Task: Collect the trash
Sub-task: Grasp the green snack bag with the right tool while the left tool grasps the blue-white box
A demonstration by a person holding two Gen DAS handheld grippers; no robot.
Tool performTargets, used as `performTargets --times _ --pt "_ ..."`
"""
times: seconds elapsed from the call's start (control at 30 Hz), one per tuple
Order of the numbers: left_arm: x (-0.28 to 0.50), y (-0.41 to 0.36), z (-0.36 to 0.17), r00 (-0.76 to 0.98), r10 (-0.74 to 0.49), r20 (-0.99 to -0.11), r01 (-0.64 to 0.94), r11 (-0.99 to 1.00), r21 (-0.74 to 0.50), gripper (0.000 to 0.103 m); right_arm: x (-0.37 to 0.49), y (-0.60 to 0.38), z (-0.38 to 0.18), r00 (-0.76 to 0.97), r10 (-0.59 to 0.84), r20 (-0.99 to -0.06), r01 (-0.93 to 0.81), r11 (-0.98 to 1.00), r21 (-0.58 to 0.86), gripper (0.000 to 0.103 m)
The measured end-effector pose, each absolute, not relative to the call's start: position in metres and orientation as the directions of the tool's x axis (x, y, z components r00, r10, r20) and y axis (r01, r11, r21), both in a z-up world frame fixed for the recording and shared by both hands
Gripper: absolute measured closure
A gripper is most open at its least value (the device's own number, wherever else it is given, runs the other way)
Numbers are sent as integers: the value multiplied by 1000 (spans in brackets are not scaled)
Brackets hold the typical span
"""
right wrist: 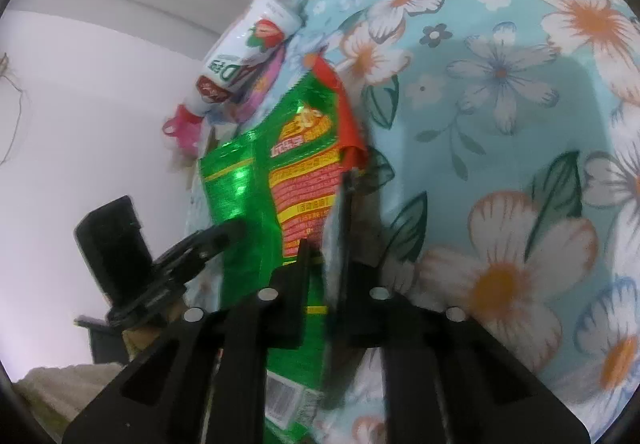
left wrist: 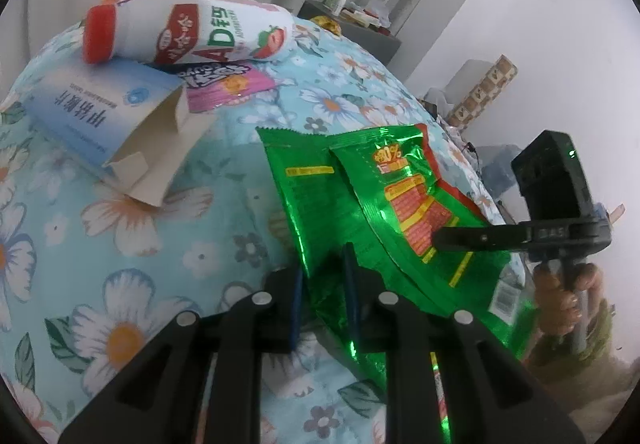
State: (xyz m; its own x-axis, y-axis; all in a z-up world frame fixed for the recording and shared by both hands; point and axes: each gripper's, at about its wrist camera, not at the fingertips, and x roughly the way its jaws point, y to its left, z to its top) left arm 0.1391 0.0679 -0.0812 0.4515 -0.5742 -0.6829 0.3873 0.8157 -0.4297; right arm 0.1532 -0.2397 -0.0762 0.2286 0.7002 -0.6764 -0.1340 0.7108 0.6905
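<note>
Two tools are on one piece of trash: a shiny green snack wrapper [left wrist: 360, 204] lying flat on a surface covered in a blue floral cloth [left wrist: 120, 264]. My left tool [left wrist: 322, 284] has its two fingers either side of the wrapper's near edge, the foil passing between them; they look closed on it, though I cannot be sure how firmly. My right tool [right wrist: 324, 228] likewise has the wrapper's [right wrist: 256, 204] lower part between its fingers and appears to be pinching it. In the left view, the right tool [left wrist: 440, 236] reaches in from the right, its tip over the red printed panel. I judge both tools are holding it because thin, slippery foil is hard to lift from soft cloth with a single pinch. The wrapper's long axis runs away from my left tool, its serrated top edge pointing ahead, its barcode end near and to the right. Ahead and to the left of the left tool, well apart from the wrapper, lies more trash: a white drink bottle [left wrist: 188, 32] with a red cap, on its side, cap pointing left, resting on a pink packet [left wrist: 228, 84], and just nearer, an opened pale blue carton [left wrist: 108, 124] with its flaps gaping towards me. None of these is touched yet.
</note>
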Motion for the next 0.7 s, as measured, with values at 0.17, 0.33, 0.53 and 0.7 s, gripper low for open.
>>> performTargets --times 0.17,0.33,0.53,0.7 --pt "142 104 -64 490 -603 -629 333 797 -504 66 145 -253 -76 284 688 -668 -113 716 689 101" --pt "170 161 -62 583 -547 -601 123 790 -601 52 138 -270 -74 324 681 -657 -92 714 695 101" --pt "192 190 -74 586 -611 -532 1 657 -754 50 132 -281 -75 335 684 -648 -84 707 702 101" --pt "179 195 -61 599 -634 -490 38 633 -773 50 130 -284 -70 342 672 -657 -90 719 689 101"
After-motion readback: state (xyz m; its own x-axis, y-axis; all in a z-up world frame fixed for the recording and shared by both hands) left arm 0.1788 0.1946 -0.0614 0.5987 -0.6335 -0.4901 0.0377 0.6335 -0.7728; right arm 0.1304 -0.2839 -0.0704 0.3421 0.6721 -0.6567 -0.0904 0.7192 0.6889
